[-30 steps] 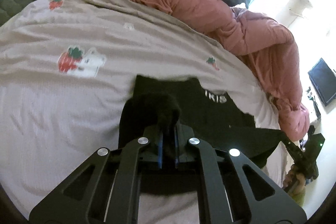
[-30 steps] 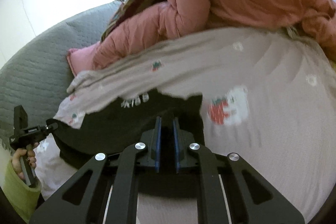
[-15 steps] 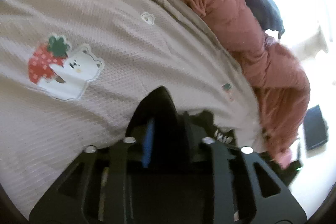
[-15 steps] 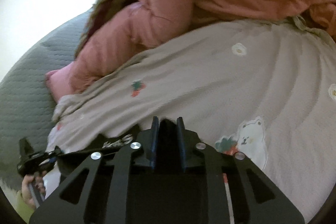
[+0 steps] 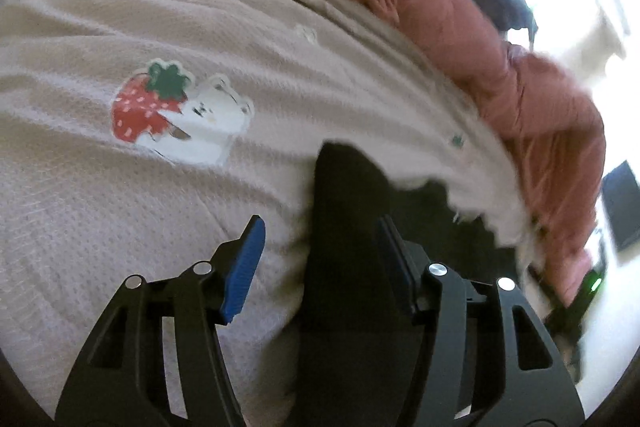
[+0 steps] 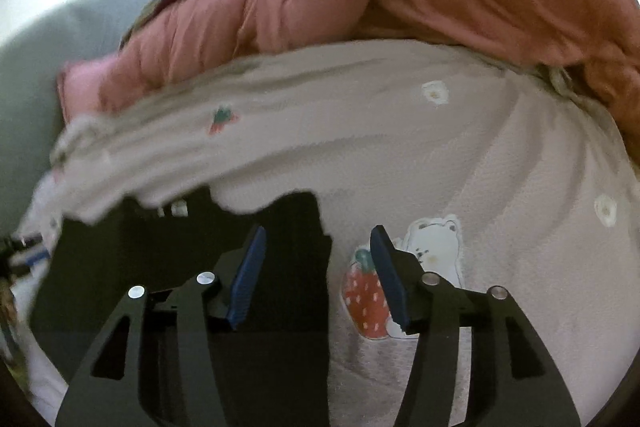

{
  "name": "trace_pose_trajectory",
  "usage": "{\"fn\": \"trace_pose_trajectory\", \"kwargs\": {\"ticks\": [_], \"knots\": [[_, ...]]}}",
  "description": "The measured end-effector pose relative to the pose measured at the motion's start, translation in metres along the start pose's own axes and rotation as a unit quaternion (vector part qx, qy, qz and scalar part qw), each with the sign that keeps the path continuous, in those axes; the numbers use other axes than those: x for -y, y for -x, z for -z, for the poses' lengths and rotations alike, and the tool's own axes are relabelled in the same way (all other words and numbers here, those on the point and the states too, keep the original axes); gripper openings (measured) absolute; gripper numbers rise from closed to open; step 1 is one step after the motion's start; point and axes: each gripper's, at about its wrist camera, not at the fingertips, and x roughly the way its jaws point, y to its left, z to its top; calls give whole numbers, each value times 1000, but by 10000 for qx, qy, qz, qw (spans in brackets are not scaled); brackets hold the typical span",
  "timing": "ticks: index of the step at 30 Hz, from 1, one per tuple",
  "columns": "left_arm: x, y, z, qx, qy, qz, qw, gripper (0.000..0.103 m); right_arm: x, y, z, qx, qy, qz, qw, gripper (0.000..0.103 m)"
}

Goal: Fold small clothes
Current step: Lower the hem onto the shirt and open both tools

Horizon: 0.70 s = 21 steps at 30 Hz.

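White lettering on the black garment (image 6: 168,267) too blurred to read; left gripper (image 5: 320,231) jaws just opened, apart, garment corner between them, unpinched; right gripper (image 6: 316,243) likewise, garment edge between, lying on strawberry-print sheet (image 5: 120,207)

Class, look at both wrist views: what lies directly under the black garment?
The black garment lies on a beige bedspread printed with strawberries and bears. That bedspread shows all around it; whatever the garment itself covers, and anything beneath the bedspread, is hidden.
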Motion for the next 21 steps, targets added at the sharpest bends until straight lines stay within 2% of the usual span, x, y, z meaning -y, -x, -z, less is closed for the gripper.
{"fn": "trace_pose_trajectory", "kwargs": {"ticks": [3, 4, 5, 6, 7, 8, 10, 12, 15, 18, 21], "knots": [[18, -9, 8, -37, -526, -379, 9979, 49, -14, -16, 2, -294, 346, 60, 9989, 52], [23, -12, 11, -55, -663, -471, 9967, 47, -18, -22, 4, -410, 430, 197, 9980, 42], [26, -14, 13, -61, -760, -553, 9956, 34, -19, -27, 6, -476, 444, 226, 9976, 28], [28, -17, 14, -63, -807, -606, 9949, 24, -18, -29, 8, -466, 420, 239, 9977, 25], [30, -18, 16, -55, -873, -657, 9940, 8, -18, -28, 9, -414, 403, 281, 9979, 16], [33, -18, 18, -2, -952, -711, 9929, 6, -16, -26, 10, -333, 356, 246, 9985, 7], [37, -12, 20, 163, -1056, -750, 9914, 4, -11, -13, 11, -89, 148, 94, 9998, 6], [43, -3, 17, 401, -1145, -698, 9902, 4, -7, 1, 12, 155, 62, 122, 9998, 6], [46, 0, 11, 469, -1155, -670, 9899, 4, 7, 14, 10, 352, -190, 84, 9992, 6], [44, -10, 12, 404, -1159, -805, 9892, 4, 9, 3, 13, 173, -173, 280, 9993, 6], [42, -29, 21, 233, -1252, -1042, 9864, 5, 8, -20, 24, -227, -113, 536, 9982, 7]]}}
